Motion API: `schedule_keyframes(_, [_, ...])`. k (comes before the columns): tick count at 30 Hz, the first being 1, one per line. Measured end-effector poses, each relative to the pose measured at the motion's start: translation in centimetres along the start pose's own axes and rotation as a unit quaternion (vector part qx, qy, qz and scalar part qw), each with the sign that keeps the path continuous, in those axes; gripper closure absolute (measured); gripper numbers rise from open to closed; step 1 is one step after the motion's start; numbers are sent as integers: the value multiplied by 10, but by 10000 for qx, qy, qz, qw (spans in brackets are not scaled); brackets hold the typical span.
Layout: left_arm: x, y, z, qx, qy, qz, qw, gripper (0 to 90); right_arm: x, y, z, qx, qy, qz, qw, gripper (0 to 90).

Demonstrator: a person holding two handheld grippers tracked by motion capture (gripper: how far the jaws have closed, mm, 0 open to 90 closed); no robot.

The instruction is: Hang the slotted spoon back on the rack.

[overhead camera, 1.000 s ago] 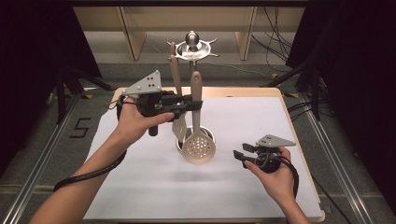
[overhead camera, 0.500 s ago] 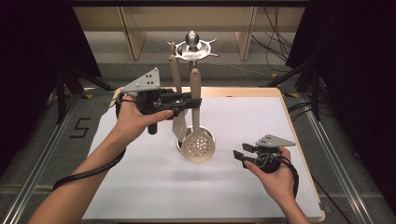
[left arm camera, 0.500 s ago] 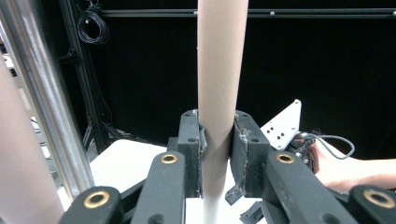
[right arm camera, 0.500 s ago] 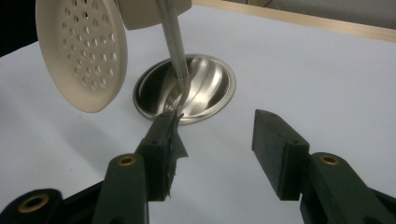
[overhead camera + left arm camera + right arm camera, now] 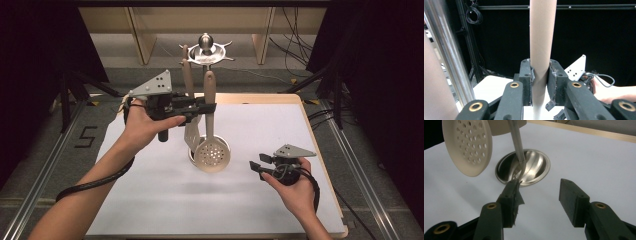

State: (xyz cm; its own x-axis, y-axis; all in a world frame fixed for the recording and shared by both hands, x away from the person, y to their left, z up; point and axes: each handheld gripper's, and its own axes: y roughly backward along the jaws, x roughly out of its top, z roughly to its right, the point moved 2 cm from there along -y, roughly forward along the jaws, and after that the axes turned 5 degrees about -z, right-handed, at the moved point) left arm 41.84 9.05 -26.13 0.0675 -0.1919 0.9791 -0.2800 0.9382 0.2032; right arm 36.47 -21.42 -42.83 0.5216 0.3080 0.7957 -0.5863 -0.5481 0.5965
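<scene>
A perforated skimmer with a beige handle hangs upright above the white table cover, beside a metal utensil stand. My left gripper is shut on that handle partway up; in the left gripper view both pads press its sides. The skimmer's round head floats just left of the stand's shiny round base. My right gripper sits low over the table at the right, open with nothing between its fingers, pointing at the base.
A slotted spatula hangs from the stand behind the skimmer. The stand's pole rises close to the left of my left gripper. The white cover lies on a wooden table whose edge runs along the right.
</scene>
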Motion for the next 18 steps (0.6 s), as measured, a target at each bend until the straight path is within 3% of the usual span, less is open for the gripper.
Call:
schedule_keyframes(1, [0, 0, 0, -3, -13, -6, 10000, 748, 0, -1, -1, 90, -92, -31, 9999, 515])
schedule_keyframes(3, [1, 0, 0, -5, 5, 0, 10000, 748, 0, 0, 0, 0, -8, 0, 10000, 515])
schedule_keyframes(18, [2, 0, -3, 0, 36, 28, 10000, 748, 0, 0, -1, 30, -61, -6, 10000, 509])
